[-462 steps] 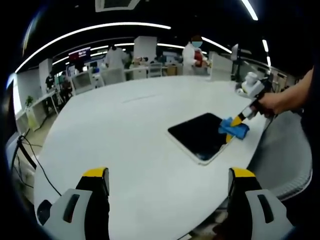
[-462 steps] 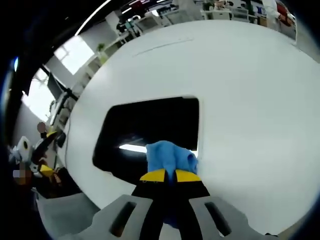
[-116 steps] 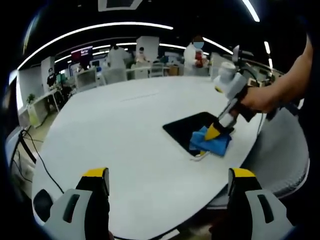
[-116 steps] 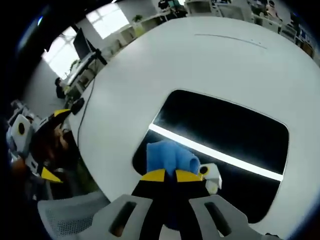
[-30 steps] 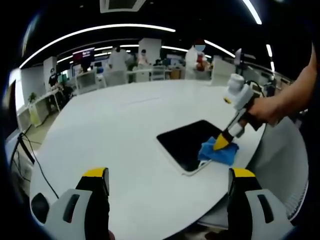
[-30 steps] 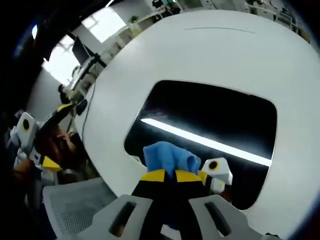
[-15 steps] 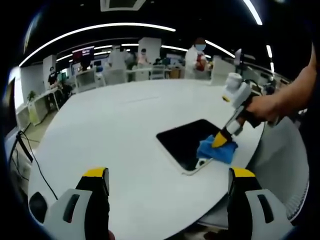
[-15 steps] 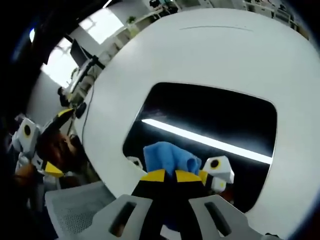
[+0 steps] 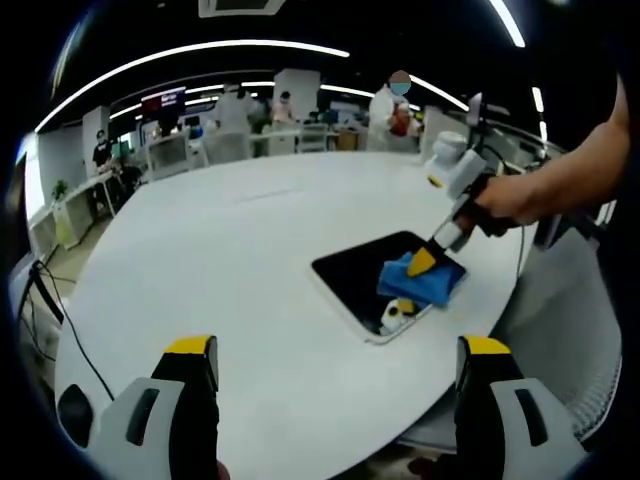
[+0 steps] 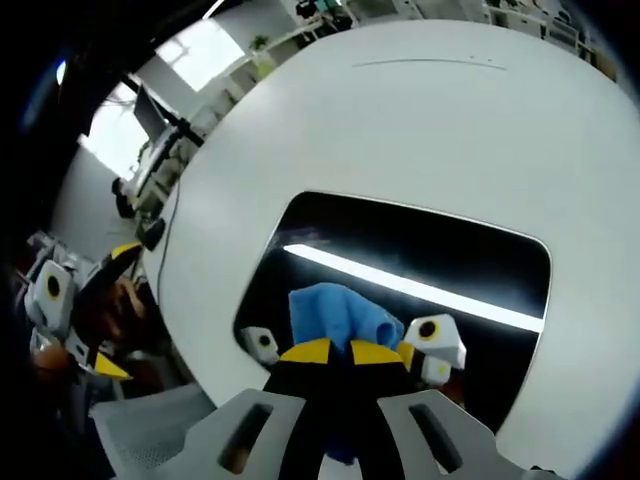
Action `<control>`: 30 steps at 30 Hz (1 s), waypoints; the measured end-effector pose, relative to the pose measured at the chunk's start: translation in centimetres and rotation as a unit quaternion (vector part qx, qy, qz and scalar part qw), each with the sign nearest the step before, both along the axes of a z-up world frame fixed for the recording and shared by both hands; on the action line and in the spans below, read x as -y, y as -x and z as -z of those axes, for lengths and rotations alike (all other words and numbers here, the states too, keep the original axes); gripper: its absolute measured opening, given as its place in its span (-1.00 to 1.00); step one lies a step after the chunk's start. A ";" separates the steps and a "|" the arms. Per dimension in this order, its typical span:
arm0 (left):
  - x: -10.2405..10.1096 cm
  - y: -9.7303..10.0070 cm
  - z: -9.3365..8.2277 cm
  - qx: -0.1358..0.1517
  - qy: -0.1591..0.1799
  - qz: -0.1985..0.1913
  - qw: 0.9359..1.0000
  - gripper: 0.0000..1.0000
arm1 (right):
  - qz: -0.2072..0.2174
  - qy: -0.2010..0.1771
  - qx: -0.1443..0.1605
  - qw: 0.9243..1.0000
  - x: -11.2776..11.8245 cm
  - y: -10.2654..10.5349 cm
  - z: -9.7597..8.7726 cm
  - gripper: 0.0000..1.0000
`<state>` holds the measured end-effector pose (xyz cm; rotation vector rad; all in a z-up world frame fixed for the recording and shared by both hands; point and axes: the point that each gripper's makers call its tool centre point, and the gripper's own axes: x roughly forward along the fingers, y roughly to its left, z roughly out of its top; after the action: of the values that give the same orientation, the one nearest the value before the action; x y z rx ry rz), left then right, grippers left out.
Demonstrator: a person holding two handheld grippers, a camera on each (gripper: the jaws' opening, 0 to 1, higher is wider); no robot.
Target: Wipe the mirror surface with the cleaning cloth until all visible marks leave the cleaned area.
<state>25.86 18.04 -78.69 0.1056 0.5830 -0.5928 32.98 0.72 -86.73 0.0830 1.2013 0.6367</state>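
Blue cleaning cloth (image 10: 338,310) is being pinched in the closed jaws of the right gripper (image 10: 333,351) and pressed onto the dark mirror (image 10: 420,260), just ahead on the white counter (image 10: 450,130). The left gripper (image 9: 340,345), jaws spread wide and empty, is being held well back. No writing is legible.

One mirror (image 9: 372,277), one cloth (image 9: 419,281), one table (image 9: 230,260), two grippers.

round white table (image 9: 230,270), mesh chair (image 9: 570,330) beside it, desks and people (image 9: 395,105) behind.
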 end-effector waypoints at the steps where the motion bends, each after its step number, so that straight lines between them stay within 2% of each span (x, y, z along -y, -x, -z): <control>1: 0.0 0.0 0.0 0.000 -0.002 0.002 1.000 0.99 | 0.000 0.000 0.000 1.000 0.0 -0.2 0.0 -1.00; 14: -0.5 0.0 0.8 -0.011 -0.021 0.012 1.000 0.99 | 0.015 -0.007 0.004 1.000 0.0 -3.1 0.0 -1.00; 16: -0.8 0.3 1.5 -0.029 -0.026 0.017 0.999 0.99 | 0.016 -0.008 0.006 1.000 0.0 -3.5 0.0 -1.00; 18: -1.2 0.3 1.9 -0.032 -0.038 0.016 0.999 0.99 | 0.018 -0.008 0.007 1.000 0.0 -3.9 0.1 -1.00; 30: -1.7 0.7 2.0 -0.037 -0.036 0.007 0.999 0.99 | 0.020 -0.007 0.012 1.000 -0.1 -6.3 0.1 -1.00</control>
<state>25.12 19.74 -80.67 0.1562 0.6757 -0.5922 39.31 0.78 -86.80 0.1103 1.1698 0.6085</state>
